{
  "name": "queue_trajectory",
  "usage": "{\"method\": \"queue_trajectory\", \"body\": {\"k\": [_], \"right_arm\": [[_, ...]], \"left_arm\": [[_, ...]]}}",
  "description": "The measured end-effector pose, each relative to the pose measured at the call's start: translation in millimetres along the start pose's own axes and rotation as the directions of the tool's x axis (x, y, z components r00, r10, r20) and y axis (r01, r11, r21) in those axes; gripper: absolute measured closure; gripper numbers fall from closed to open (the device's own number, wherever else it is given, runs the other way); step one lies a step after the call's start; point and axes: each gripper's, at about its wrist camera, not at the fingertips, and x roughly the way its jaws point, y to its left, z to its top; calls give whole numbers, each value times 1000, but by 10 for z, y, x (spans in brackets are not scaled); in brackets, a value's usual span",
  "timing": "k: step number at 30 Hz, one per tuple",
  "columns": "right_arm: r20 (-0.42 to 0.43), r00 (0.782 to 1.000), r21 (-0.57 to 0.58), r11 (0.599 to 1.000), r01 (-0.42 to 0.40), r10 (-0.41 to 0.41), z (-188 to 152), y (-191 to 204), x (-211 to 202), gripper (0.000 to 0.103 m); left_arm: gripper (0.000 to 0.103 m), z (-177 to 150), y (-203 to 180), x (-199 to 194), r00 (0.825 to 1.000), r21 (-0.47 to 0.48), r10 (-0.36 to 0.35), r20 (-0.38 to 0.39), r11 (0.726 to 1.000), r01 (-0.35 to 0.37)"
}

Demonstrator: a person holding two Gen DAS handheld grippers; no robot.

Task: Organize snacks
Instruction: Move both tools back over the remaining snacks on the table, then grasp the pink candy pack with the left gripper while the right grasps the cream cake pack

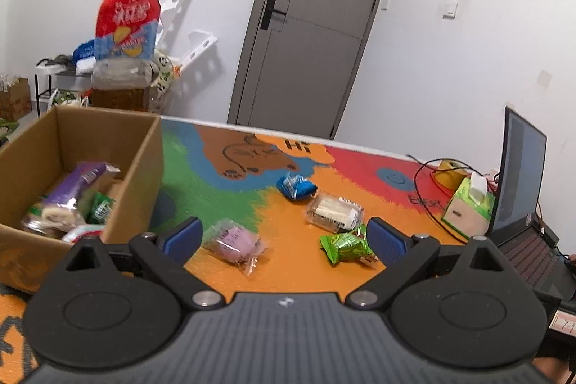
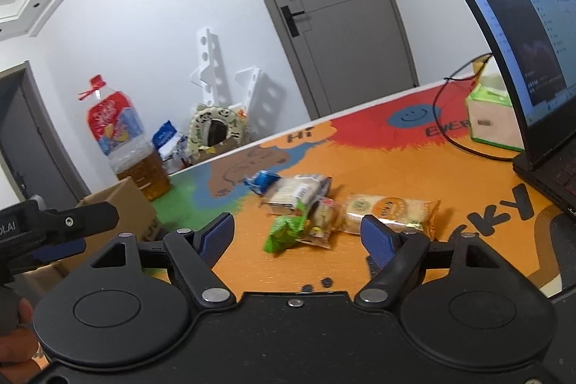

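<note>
A cardboard box point(image 1: 144, 161) stands at the table's left and holds a purple pack point(image 1: 73, 186) and other snacks. Loose on the table lie a pink pack point(image 1: 235, 242), a green pack point(image 1: 345, 245), a clear cracker pack point(image 1: 333, 211) and a blue pack point(image 1: 295, 186). My left gripper point(image 1: 284, 238) is open and empty above the pink and green packs. My right gripper point(image 2: 297, 234) is open and empty, just short of the green pack point(image 2: 284, 233), with an orange cracker pack point(image 2: 390, 209), a clear pack point(image 2: 295, 193) and the blue pack point(image 2: 262, 180) nearby.
An open laptop point(image 2: 522, 35) sits at the table's right, with a green tissue box point(image 2: 489, 117) and a black cable point(image 2: 457, 139) beside it. A large oil bottle point(image 1: 124, 35) and clutter stand behind the table. The left gripper point(image 2: 54, 229) shows at the right view's left edge.
</note>
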Motion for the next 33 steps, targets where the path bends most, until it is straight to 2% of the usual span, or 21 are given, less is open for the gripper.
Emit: {"method": "queue_trajectory", "body": {"k": [10, 15, 21, 28, 30, 33], "right_arm": [[-3, 1000, 0, 1000, 25, -25, 133, -228, 248, 26], [-15, 999, 19, 999, 31, -31, 207, -334, 418, 26], [-20, 999, 14, 999, 41, -41, 260, -405, 581, 26], [-53, 998, 22, 999, 33, -32, 251, -494, 680, 26], [-70, 997, 21, 999, 28, -26, 233, -491, 700, 26], [-91, 995, 15, 999, 34, -32, 198, -482, 719, 26]], "left_arm": [[8, -70, -34, 420, 999, -11, 23, -36, 1000, -23], [14, -98, -23, 599, 997, -9, 46, -55, 999, -46], [21, -111, 32, 803, 992, -5, 97, -77, 995, -98], [22, -128, 117, 990, 985, 12, 154, -72, 988, -154], [28, -151, 162, 1044, 982, 5, 163, -91, 987, -163], [43, -176, 191, 1065, 979, 13, 177, -105, 984, -177]]}}
